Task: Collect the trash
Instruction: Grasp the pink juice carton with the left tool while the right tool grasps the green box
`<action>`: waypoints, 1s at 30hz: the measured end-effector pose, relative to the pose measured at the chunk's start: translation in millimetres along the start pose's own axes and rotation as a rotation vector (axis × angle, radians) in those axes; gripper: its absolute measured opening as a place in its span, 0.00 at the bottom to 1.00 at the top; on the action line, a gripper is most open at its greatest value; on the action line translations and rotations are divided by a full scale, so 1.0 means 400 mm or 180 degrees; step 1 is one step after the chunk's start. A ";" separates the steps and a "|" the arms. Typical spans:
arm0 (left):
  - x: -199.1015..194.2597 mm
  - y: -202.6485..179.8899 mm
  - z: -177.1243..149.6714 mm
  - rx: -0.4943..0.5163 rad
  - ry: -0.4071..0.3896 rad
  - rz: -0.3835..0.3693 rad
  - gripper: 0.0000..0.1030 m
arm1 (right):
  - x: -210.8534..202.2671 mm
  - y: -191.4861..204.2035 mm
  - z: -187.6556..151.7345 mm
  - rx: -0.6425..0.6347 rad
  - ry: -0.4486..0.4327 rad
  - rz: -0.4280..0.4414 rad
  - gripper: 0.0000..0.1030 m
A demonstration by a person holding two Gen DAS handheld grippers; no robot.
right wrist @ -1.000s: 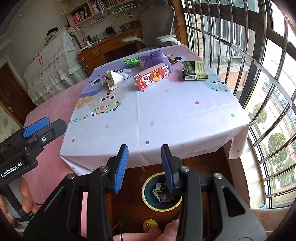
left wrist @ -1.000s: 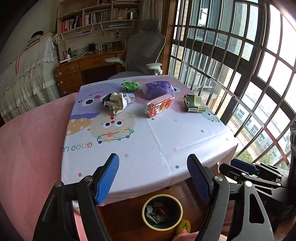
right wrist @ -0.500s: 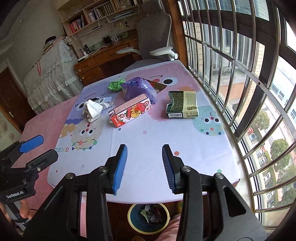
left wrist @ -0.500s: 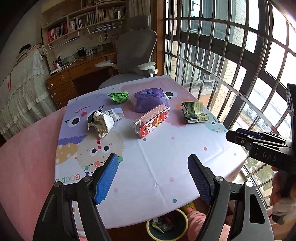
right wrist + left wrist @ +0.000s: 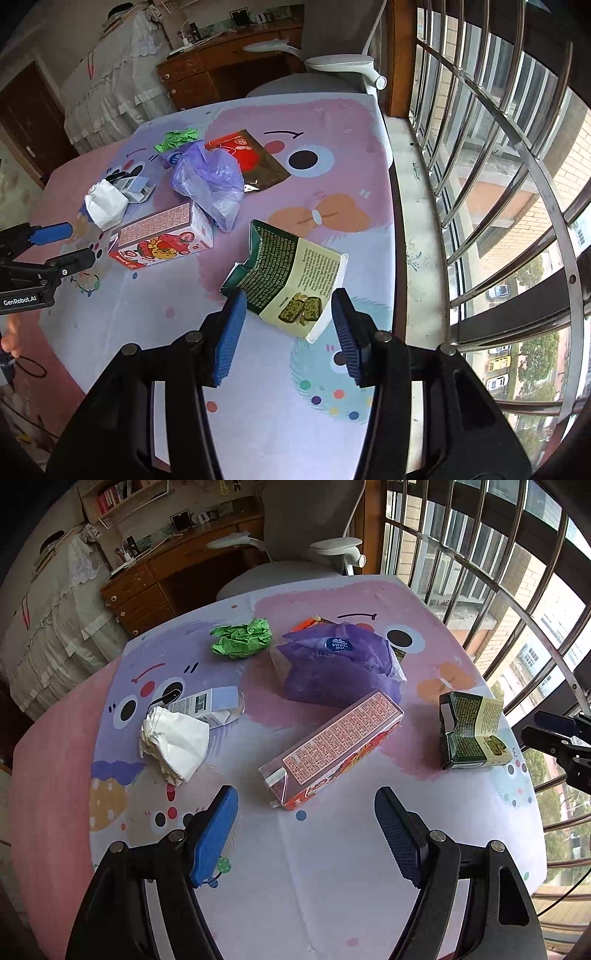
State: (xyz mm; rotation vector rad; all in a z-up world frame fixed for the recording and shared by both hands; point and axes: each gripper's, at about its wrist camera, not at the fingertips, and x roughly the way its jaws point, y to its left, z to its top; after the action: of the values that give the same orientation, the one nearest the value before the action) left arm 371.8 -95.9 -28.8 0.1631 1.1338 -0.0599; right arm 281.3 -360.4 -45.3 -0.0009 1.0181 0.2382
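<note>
I'm over the table [image 5: 332, 886] now, trash spread across its cloth. Purple bag [image 5: 340, 668] at the far middle: slippery, likely to slide away. Red carton [image 5: 332, 746] lies just ahead of my left gripper [image 5: 306, 834], jaws spread and empty; it's angled, so a pinch may twist it. My right gripper [image 5: 288, 332], spread too, brackets the green box's [image 5: 288, 280] near corner; the crushed card could buckle and slip out.

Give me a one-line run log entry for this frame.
phase: approach | left gripper: open, facing pink carton | right gripper: open, straddling green box | held: nothing
</note>
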 end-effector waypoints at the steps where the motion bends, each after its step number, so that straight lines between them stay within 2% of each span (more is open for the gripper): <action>1: 0.026 -0.004 0.013 0.0020 0.0055 0.0013 0.76 | 0.025 -0.011 0.018 -0.0095 0.0046 0.0018 0.44; 3: 0.069 -0.010 0.027 0.0091 0.0132 0.0040 0.76 | 0.076 -0.025 0.052 -0.0294 0.0151 0.0054 0.48; 7: 0.151 -0.019 0.054 0.0222 0.0293 0.0086 0.76 | 0.182 -0.019 0.091 -0.0725 0.0456 0.0178 0.48; 11: 0.205 -0.020 0.063 0.0288 0.0404 0.0090 0.76 | 0.271 -0.022 0.111 -0.0923 0.0763 0.0438 0.48; 14: 0.243 -0.021 0.072 0.0315 0.0536 -0.0036 0.76 | 0.308 -0.019 0.115 -0.0958 0.0857 0.0663 0.49; 17: 0.275 -0.026 0.082 0.0350 0.0615 -0.0055 0.76 | 0.333 -0.018 0.118 -0.0868 0.0962 0.0841 0.50; 21: 0.302 -0.029 0.087 0.0328 0.0678 -0.0104 0.76 | 0.343 -0.024 0.117 -0.0874 0.0975 0.0913 0.50; 24: 0.307 -0.024 0.075 0.0215 0.0710 -0.0176 0.64 | 0.343 -0.003 0.110 -0.0937 0.1027 0.0933 0.50; 26: 0.305 -0.024 0.059 0.0156 0.0716 -0.0146 0.49 | 0.340 0.013 0.097 -0.1001 0.1041 0.0884 0.47; 28: 0.294 -0.021 0.035 0.0070 0.0687 -0.0108 0.42 | 0.328 0.028 0.073 -0.0991 0.1043 0.0831 0.41; 30: 0.281 -0.017 0.003 -0.0054 0.0674 -0.0134 0.41 | 0.319 0.041 0.061 -0.0890 0.1073 0.0809 0.32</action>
State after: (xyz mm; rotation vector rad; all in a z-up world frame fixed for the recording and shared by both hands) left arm 419.7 -99.0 -130.9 0.1326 1.3488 -0.0716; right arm 362.5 -316.5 -138.3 -0.1709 1.3133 0.6272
